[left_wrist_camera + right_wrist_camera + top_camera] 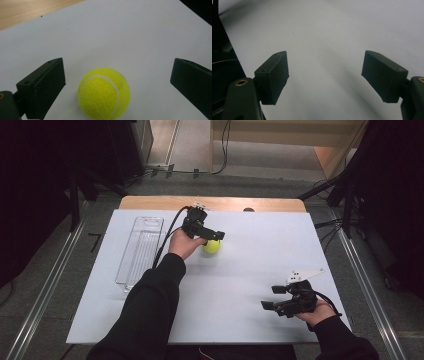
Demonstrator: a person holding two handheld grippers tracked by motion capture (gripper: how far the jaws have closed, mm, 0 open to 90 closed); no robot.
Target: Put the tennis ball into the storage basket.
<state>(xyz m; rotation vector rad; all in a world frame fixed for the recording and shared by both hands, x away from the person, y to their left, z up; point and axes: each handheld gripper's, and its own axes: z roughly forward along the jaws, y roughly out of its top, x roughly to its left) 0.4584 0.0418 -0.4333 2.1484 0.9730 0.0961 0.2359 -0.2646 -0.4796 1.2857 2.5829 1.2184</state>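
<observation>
Right now the left gripper (212, 238) sits over the far-middle part of the bench (250, 270), held in the person's left hand (182, 244), w/ a black sleeve (145, 310) running back toward the bottom edge. Its jaws are spread wide, one on each side of a yellow tennis ball (211, 246), and in the left gripper view there's a clear gap btwn the ball (104, 93) and each jaw, so nothing's pinched. Ball rests on the white bench top, approx. centre, slightly toward the far side.

Right gripper (274, 298) is well apart from the ball, near the front right corner of the bench, held in the right hand (316, 312). Jaws are spread here too, w/ just bare white surface btwn them in the right gripper view (324, 72). A grey three-cornered plate (302, 275) sticks up on top of it.

Clear plastic tray (141, 251) lies along the left side of the bench, long axis running front to back, near the left forearm but not touching it. Cable (167, 237) trails from the left gripper back past the tray's right edge.
</observation>
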